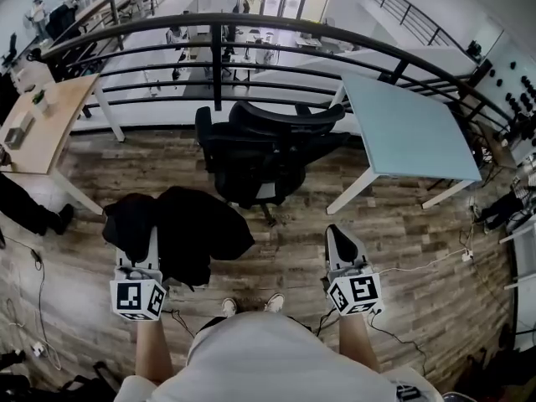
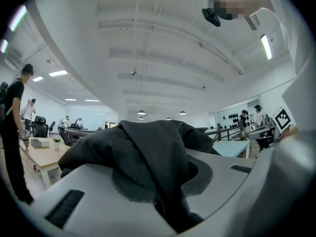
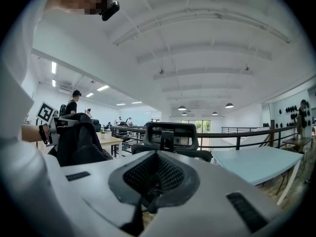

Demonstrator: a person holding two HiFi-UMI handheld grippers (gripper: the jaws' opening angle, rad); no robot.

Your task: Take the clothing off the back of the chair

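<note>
A black garment [image 1: 180, 229] hangs bunched in the air to the left of the black office chair [image 1: 260, 153], clear of its back. My left gripper [image 1: 153, 239] is shut on it. In the left gripper view the dark cloth [image 2: 148, 157] is pinched between the jaws and drapes over them, hiding what lies ahead. My right gripper [image 1: 337, 234] is held in front of the chair's right side, shut with nothing in it. In the right gripper view the closed jaws of my right gripper [image 3: 155, 181] point at the chair's back [image 3: 170, 137], with the garment [image 3: 79, 142] at the left.
A black railing [image 1: 251, 32] runs behind the chair. A pale blue table [image 1: 410, 132] stands at the right and a wooden desk [image 1: 42, 124] at the left. Cables [image 1: 419, 265] trail over the wood floor. Another person's leg [image 1: 33, 212] is at the left edge.
</note>
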